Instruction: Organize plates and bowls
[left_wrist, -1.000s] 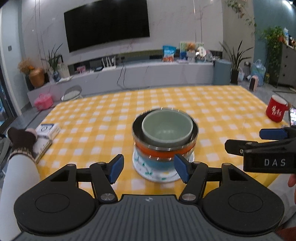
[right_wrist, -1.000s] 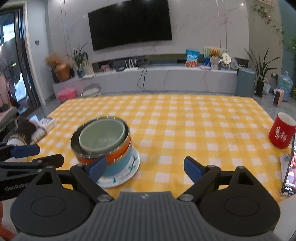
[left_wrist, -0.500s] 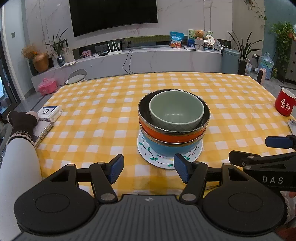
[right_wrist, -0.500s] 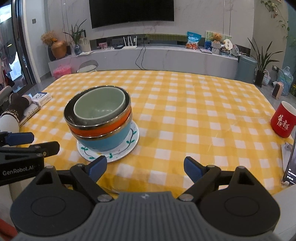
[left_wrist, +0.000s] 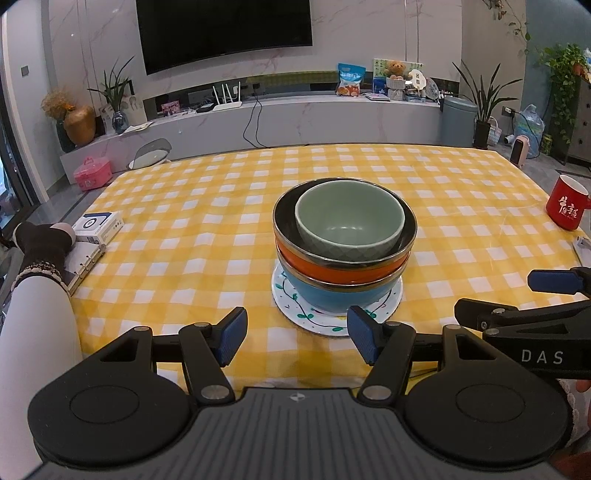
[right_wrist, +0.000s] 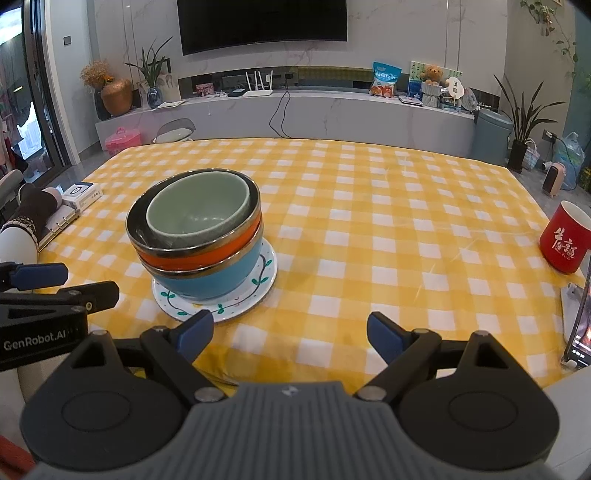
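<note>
Stack looks done: green bowl (left_wrist: 349, 221) nested in orange bowl (left_wrist: 341, 267), blue bowl (left_wrist: 334, 299), on plate (left_wrist: 295, 314) mid-surface; left gripper (left_wrist: 295, 338) and right gripper (right_wrist: 290, 334) both wide open, empty, so withdraw without nudging it.

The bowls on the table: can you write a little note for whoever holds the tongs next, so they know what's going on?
Left tongs: open, holding nothing, near the table edge in front of the stack.
Right tongs: open, holding nothing, to the right of the stack.
Things: green bowl sits inside the orange bowl, which sits in the blue bowl, all on the white leaf-pattern plate on the yellow checked tablecloth. Red mug stands apart at the right edge.
Done: bowls nested on the plate.
Left: probably nothing among the bowls and plate in view; the green bowl sits a bit off-centre.
</note>
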